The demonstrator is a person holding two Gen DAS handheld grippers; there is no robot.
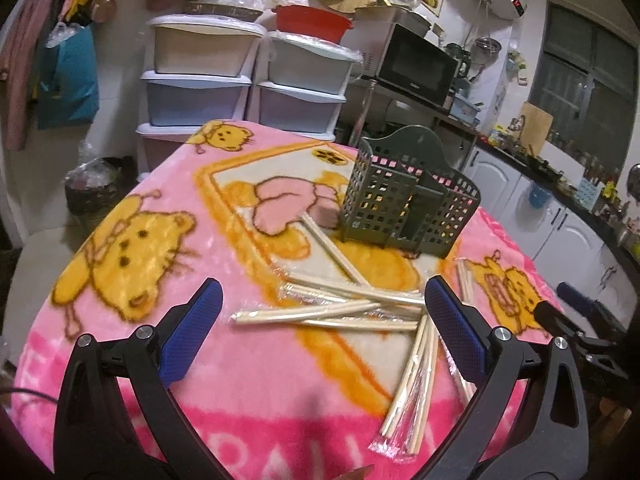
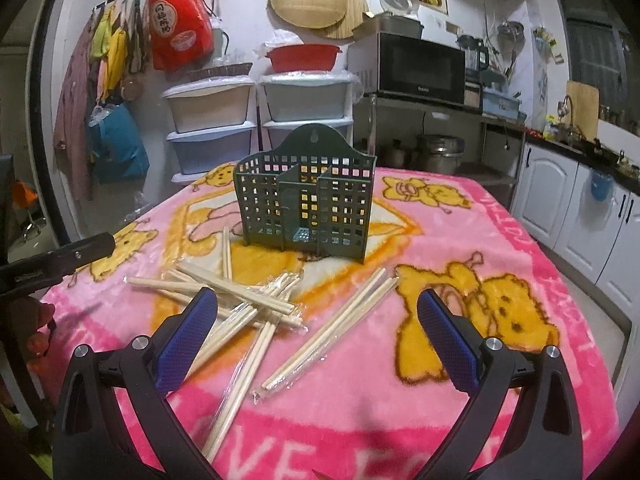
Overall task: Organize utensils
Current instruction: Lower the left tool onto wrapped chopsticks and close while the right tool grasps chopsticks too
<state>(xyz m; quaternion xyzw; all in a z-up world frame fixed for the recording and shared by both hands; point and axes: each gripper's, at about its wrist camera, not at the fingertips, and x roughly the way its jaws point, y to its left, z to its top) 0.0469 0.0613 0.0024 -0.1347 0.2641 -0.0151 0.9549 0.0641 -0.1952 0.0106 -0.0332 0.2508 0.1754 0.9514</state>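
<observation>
Right wrist view: both the right gripper (image 2: pixel 316 328) and left gripper (image 1: pixel 322 320) gape wide, empty, over wrapped chopsticks (image 2: pixel 256 304) heaped mid-frame before the green holder (image 2: pixel 306 204) — slick crossed wrappers could slip or drag neighbours.

1. Green perforated utensil holder (image 2: pixel 306 204): one, upright on the pink blanket (image 2: pixel 500 236).
2. Wrapped chopstick pairs (image 2: pixel 256 304): roughly seven or eight, overlapping; exact count unclear.
3. Grippers: two, the left gripper (image 1: pixel 324 316) and the right gripper (image 2: pixel 316 320).
</observation>
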